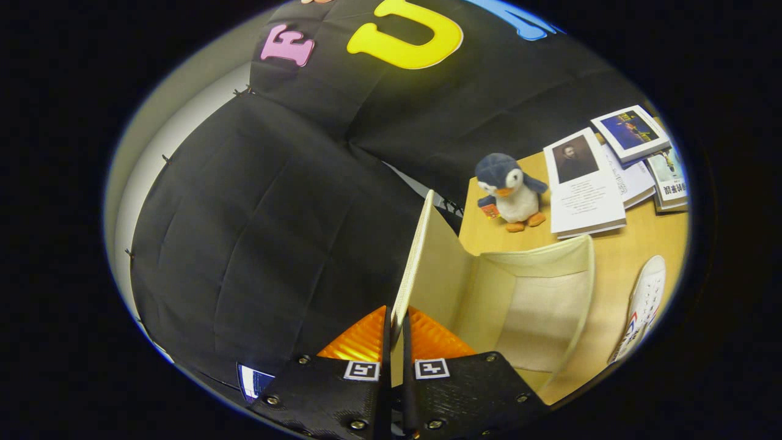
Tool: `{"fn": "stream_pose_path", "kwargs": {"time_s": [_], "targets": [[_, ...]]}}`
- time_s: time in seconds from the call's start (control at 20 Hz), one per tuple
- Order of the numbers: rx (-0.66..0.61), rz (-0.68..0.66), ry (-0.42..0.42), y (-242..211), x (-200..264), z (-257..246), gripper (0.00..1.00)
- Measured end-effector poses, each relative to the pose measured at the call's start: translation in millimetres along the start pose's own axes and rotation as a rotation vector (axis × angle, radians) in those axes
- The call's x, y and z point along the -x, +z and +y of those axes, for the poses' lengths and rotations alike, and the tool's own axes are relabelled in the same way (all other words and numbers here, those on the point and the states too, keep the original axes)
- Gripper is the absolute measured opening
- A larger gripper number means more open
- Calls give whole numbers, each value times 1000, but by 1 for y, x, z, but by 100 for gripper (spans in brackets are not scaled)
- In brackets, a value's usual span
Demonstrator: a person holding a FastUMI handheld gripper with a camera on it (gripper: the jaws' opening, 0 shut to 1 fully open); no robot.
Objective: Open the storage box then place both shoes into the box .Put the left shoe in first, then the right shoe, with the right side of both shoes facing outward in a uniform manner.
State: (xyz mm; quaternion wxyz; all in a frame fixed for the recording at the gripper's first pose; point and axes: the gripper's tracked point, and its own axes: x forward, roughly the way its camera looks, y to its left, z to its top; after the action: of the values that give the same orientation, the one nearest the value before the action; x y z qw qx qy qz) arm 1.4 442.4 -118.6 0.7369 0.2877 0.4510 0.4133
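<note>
My gripper [396,333] is shut on the lid [416,256] of the cream storage box [537,305]. The lid stands raised, edge-on, running away from between my fingers. The box lies open to the right of my fingers, its pale fabric inside showing with nothing in it. A white shoe [641,308] with red and blue marks lies on the wooden table [611,256] just right of the box. Only part of that shoe shows.
A plush penguin [510,190] stands on the table beyond the box. Several books and booklets [586,183] lie behind and to the right of it. The booth's black cloth wall hangs to the left of the lid.
</note>
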Motion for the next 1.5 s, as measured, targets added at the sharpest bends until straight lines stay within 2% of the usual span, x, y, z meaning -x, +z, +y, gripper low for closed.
{"fn": "stream_pose_path", "kwargs": {"time_s": [0.2,0.4,0.45,0.55,0.65,0.7,0.8,0.9,1.1,1.5], "targets": [[-28,28,40,-16,-47,33,7],[25,84,67,-34,-82,52,13],[52,98,63,-35,-88,53,19],[120,120,37,-39,-92,48,46],[192,124,-1,-39,-91,38,78],[211,129,-9,-42,-89,37,85],[221,146,-19,-45,-80,34,86],[241,147,-36,-43,-68,23,95],[264,94,-43,-31,-39,1,96],[295,31,-201,-13,34,-80,96]]}}
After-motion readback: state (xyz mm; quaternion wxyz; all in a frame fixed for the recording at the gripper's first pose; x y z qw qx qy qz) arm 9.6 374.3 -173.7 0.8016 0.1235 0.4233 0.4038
